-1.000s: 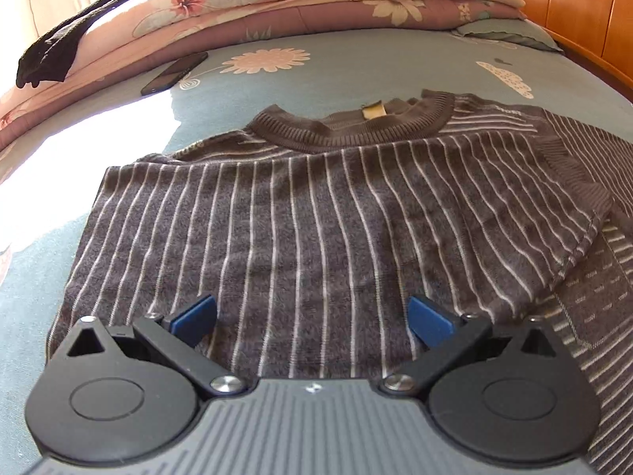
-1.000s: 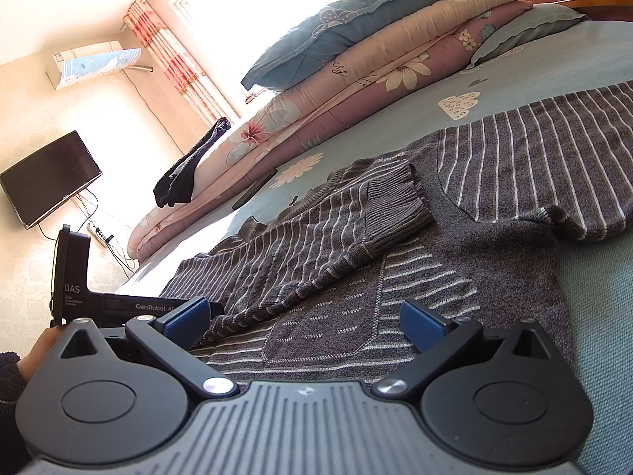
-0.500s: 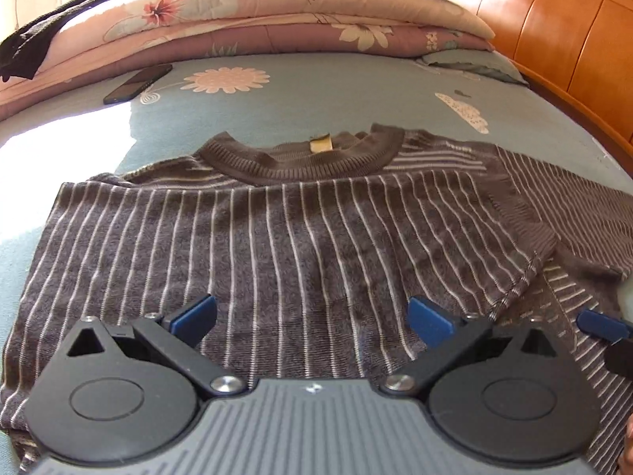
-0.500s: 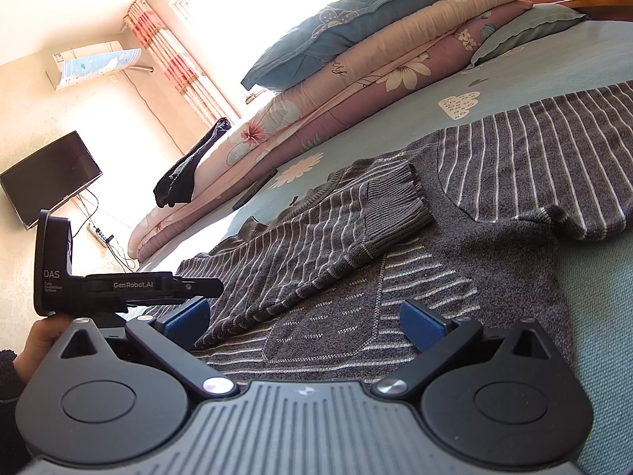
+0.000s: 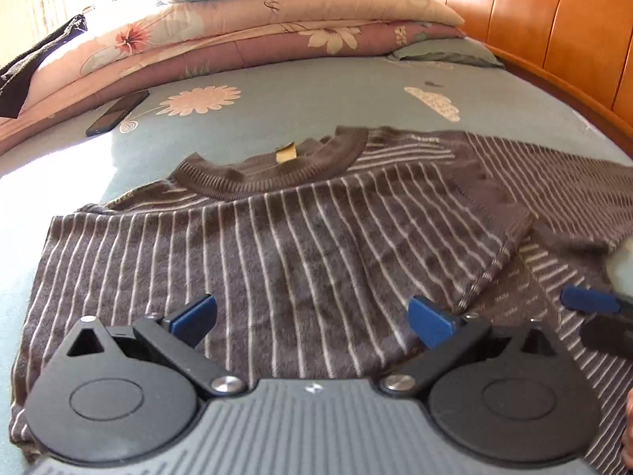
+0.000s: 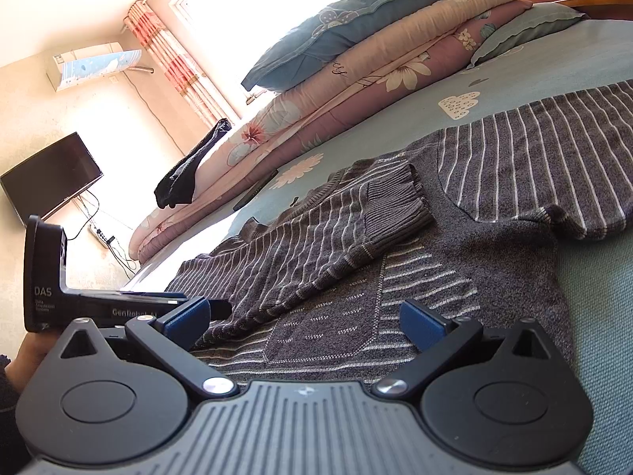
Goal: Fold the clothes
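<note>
Both grippers hung low over the near end of the bed, each with its blue-padded fingers spread wide and nothing between them. From its own camera the left gripper point(image 5: 312, 318) sat above the lower part of a grey striped sweater point(image 5: 277, 245), which lay flat on the blue flowered bedsheet point(image 5: 285, 103) with its ribbed collar point(image 5: 273, 174) pointing toward the pillows. One sleeve point(image 6: 316, 245) was folded across the body, its ribbed cuff point(image 6: 395, 206) resting on the chest; the other sleeve point(image 6: 554, 158) stretched out to the side on the sheet. The right gripper point(image 6: 304, 322) hovered above the sweater's hem, over a patch of short dashed stitching, and whether its pads touched the fabric could not be told. One of its blue fingertips point(image 5: 589, 301) showed at the right edge of the left view. The left tool's black body point(image 6: 47, 277) appeared beside it, held by a hand point(image 6: 27, 356). A dark phone point(image 5: 116, 113) lay on the sheet near stacked quilts point(image 5: 277, 23), well apart from the sweater. A dark garment point(image 6: 190, 170) hung off the quilt end, and a television point(image 6: 51, 174) was mounted on the wall.
</note>
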Available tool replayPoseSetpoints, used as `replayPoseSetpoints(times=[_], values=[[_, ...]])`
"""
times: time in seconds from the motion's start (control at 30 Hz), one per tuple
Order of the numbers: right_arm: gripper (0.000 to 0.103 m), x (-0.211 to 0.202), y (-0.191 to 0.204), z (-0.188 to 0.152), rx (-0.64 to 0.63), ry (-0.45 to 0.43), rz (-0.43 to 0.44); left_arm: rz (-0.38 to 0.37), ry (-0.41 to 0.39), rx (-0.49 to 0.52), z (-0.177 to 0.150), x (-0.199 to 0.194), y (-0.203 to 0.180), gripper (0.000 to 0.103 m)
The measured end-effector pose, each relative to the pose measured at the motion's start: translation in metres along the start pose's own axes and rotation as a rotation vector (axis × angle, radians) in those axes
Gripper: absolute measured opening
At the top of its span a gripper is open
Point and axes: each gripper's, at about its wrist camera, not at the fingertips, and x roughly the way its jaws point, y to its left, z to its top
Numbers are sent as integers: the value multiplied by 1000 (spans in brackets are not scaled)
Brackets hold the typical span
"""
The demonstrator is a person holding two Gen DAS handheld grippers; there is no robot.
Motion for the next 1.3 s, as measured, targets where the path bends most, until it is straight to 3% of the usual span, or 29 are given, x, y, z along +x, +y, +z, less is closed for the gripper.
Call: replayPoseSetpoints(times=[0.07,0.2,0.3,0.4,0.5,0.63,0.8,0.87,0.93,1.17,1.3], values=[[103,0,0,0,-1,0,0,-2,-4,-9,7,14,-5,102],[103,0,0,-1,1,0,0,-40,71,37,-2,33,-19,102],[103,0,0,-1,-1,1,-1,-21,44,97,-14,24,-26,102],[103,-1,0,-1,0,0,0,-50,35,69,-7,13,-18,102],[103,-1,0,-1,0,0,0,-2,2,55,1,12,-14,102],[103,-1,0,-1,0,1,0,32,65,54,-10,25,-15,102],[103,-1,1,-1,1,0,1,3,45,82,-15,13,-13,102],[103,-2,1,-1,1,0,1,33,32,74,-6,13,-9,102],[103,-2,1,-1,1,0,1,49,15,52,1,14,-3,102],[103,-2,1,-1,1,-1,2,61,4,-167,18,36,38,102],[103,-3,1,-2,2,-1,2,22,17,-183,27,53,38,102]])
